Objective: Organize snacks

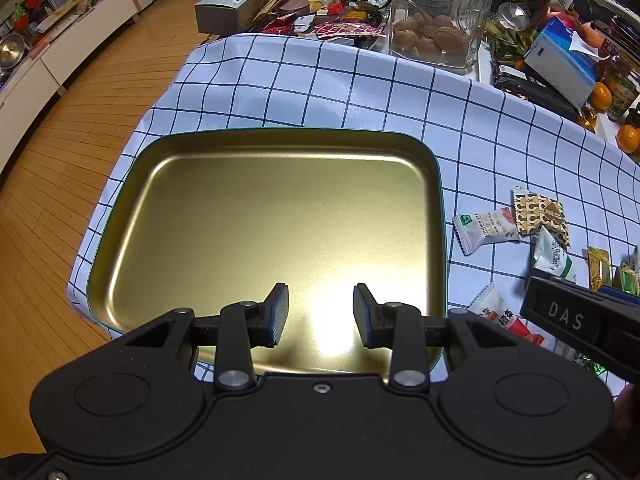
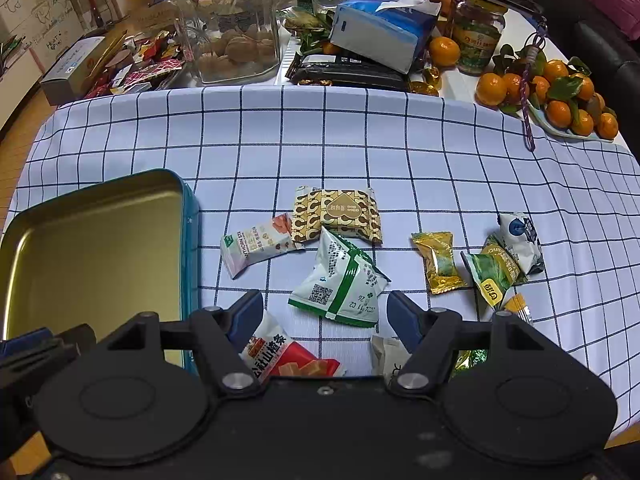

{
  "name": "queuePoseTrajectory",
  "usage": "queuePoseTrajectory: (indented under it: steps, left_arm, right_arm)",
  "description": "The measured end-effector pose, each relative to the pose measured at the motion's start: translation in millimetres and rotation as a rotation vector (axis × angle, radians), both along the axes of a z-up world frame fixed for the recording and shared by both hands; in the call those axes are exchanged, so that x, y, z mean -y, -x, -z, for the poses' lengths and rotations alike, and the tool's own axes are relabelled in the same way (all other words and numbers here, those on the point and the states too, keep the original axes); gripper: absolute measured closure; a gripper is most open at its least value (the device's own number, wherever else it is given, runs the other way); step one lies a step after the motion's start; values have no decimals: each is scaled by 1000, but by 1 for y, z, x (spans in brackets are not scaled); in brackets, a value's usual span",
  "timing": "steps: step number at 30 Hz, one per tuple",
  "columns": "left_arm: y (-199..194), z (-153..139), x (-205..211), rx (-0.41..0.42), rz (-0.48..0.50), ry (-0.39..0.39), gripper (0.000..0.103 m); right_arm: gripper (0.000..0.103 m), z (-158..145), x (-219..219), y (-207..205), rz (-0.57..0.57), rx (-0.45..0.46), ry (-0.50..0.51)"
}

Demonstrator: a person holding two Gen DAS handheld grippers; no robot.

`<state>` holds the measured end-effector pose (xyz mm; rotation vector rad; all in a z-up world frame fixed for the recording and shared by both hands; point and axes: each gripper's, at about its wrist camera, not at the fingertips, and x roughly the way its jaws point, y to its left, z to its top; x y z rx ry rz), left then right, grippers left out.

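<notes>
A gold metal tin (image 1: pixel 434 200) with a teal rim lies on the checked cloth, nothing in it; the right wrist view shows it too (image 2: pixel 190 248). My left gripper (image 1: pixel 320 314) hovers open over its near part, empty. Several wrapped snacks lie right of the tin: a green-and-white pack (image 2: pixel 340 280), a brown patterned pack (image 2: pixel 338 214), a white hawthorn pack (image 2: pixel 256 246), a gold candy (image 2: pixel 440 262). My right gripper (image 2: pixel 324 316) stands open above a red-and-white pack (image 2: pixel 280 356), its fingers either side of the snacks, pressing nothing.
A glass jar of walnuts (image 2: pixel 230 24), a blue tissue box (image 2: pixel 384 26), a plate of tangerines (image 2: pixel 560 96) and heaps of other snacks (image 1: pixel 332 12) crowd the table's far side. The table edge and wooden floor (image 1: pixel 80 140) lie to the left.
</notes>
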<state>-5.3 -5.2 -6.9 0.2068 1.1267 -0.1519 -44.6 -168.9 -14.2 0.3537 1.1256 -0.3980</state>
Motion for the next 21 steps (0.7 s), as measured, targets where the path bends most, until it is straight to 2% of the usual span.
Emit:
queuePoseTrajectory:
  steps: [14,21]
  left_arm:
    - [-2,0,2,-34,-11,13,59]
    - [-1,-2,13,-60,7,17,59]
  right_arm:
    - [32,4,4,1,6,-18,-12]
    - [36,6,21,7,24,-39,-36]
